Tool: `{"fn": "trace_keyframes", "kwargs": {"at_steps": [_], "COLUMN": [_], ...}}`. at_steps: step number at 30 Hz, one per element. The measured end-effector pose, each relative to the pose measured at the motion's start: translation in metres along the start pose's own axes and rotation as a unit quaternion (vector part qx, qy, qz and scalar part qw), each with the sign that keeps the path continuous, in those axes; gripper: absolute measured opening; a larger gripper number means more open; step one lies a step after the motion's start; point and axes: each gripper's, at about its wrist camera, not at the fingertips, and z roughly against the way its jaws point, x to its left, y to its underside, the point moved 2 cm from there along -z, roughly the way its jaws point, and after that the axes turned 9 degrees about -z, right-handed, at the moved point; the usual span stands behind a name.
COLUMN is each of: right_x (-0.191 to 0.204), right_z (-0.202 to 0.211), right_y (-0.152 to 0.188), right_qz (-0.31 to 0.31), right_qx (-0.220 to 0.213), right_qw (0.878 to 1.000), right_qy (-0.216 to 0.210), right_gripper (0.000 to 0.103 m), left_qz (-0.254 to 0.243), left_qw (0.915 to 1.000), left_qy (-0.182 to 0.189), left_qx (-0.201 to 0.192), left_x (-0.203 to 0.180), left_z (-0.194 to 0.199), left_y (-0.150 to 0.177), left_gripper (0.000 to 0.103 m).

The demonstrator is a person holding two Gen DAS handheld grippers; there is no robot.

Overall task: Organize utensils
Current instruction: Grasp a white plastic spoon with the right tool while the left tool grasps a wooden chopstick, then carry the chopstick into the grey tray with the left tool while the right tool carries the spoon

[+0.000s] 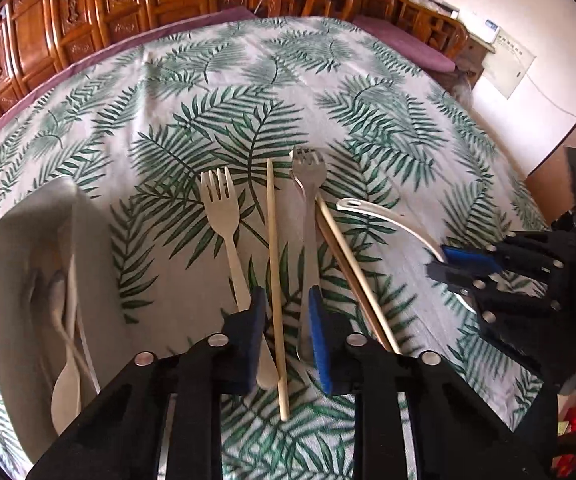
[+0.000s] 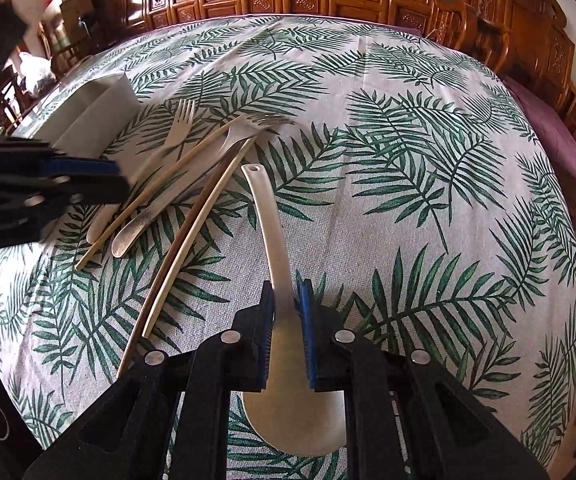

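Observation:
My left gripper (image 1: 286, 300) is open and hovers over a pale chopstick (image 1: 275, 272) that runs between its fingers, with a cream fork (image 1: 224, 220) on its left and a metal fork (image 1: 309, 216) on its right. A pair of chopsticks (image 1: 351, 272) lies further right. My right gripper (image 2: 288, 300) is shut on the handle of a white rice spoon (image 2: 276, 256), whose bowl (image 2: 299, 420) lies under the fingers. The same spoon shows in the left wrist view (image 1: 383, 216), held by the right gripper (image 1: 447, 260).
A grey utensil tray (image 1: 16, 240) at the left holds several pale spoons (image 1: 68, 320); it also shows in the right wrist view (image 2: 96, 116). The leaf-print tablecloth (image 2: 407, 160) covers the table. Carved wooden chairs (image 1: 88, 8) ring the far edge.

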Motion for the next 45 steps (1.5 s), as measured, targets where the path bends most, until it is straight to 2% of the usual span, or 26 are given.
{"fn": "trace_keyframes", "kwargs": {"at_steps": [7, 18, 20, 24, 31, 35, 45], "right_x": [-0.002, -0.002, -0.002, 0.0, -0.002, 0.005, 0.017], "right_z": [0.001, 0.0, 0.0, 0.0, 0.004, 0.017, 0.031], "right_y": [0.0, 0.0, 0.0, -0.002, -0.007, -0.011, -0.011], "right_qz": [0.004, 0.001, 0.001, 0.001, -0.03, -0.03, -0.026], "right_qx": [0.0, -0.002, -0.002, 0.001, 0.002, -0.005, -0.006], "right_qw": [1.0, 1.0, 1.0, 1.0, 1.0, 1.0, 1.0], "right_qy": [-0.009, -0.008, -0.007, 0.002, 0.001, -0.006, 0.0], "right_gripper": [0.016, 0.016, 0.016, 0.014, 0.009, 0.005, 0.004], "left_qz": [0.005, -0.005, -0.011, -0.015, -0.003, -0.004, 0.002], "left_qw": [0.9998, 0.9994, 0.9992, 0.999, 0.9999, 0.9999, 0.9991], "left_qy": [0.001, -0.014, -0.021, -0.025, -0.014, -0.008, -0.001], "left_qx": [0.02, 0.031, 0.032, 0.034, 0.007, -0.011, -0.042], "left_x": [0.003, 0.003, 0.001, -0.001, -0.001, -0.001, 0.006], "left_z": [-0.019, -0.029, -0.029, -0.027, 0.0, 0.02, 0.058], "left_y": [-0.008, -0.011, -0.011, -0.01, -0.002, 0.001, 0.018], "left_gripper": [0.009, 0.009, 0.005, 0.004, 0.004, 0.004, 0.004]}}
